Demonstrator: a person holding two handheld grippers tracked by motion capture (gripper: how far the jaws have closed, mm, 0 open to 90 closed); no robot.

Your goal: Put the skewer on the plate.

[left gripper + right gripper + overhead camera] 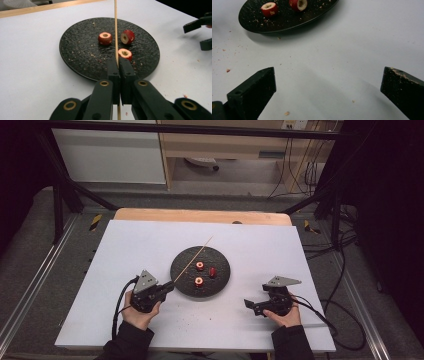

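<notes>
While the left claw (119,62) pinches the skewer (115,30), three cored fruits (105,38) remain unthreaded on the plate (75,47); right claw (329,87) spread, idle.

The worktop (150,320) is a white sheet over a wooden board whose pale edge (200,215) shows along the far side. It stands inside a dark metal frame (65,185), with slanted struts at both far corners. The floor (30,245) around it is grey carpet, crossed by metal rails (30,290) on the left and right. Yellow-and-black tape marks (95,221) lie near the far corners. Behind stand a white cabinet (110,155) and a light wooden desk (225,145). Black cables (300,170) hang there and trail over the floor at right. The room's edges are dark.
</notes>
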